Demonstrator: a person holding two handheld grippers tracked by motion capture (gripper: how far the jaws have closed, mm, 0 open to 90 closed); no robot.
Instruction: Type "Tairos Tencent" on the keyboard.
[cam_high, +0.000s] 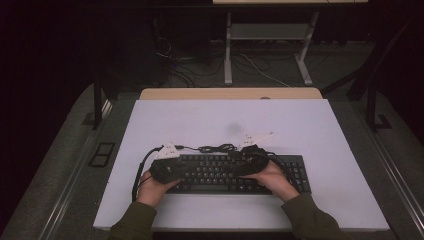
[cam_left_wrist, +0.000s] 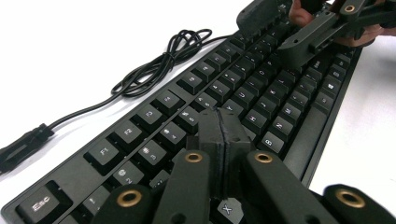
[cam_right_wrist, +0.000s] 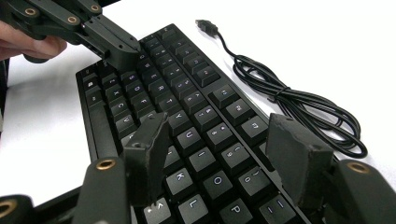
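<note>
Right gripper (cam_right_wrist: 219, 154) seen with jaws spread apart above the black keyboard (cam_right_wrist: 187, 112), nothing pinched between them, coiled black cable (cam_right_wrist: 299, 105) laid on the white table (cam_right_wrist: 327, 42), left gripper (cam_right_wrist: 122, 50) closed, set on far keys.

Beyond the white tabletop (cam_high: 310, 130), a strip of bare wood (cam_high: 230, 93) runs along its far edge. Further back from that tabletop stands a pale metal frame (cam_high: 270, 35), with loose cables (cam_high: 200, 67) strewn on the dark floor beside it.
</note>
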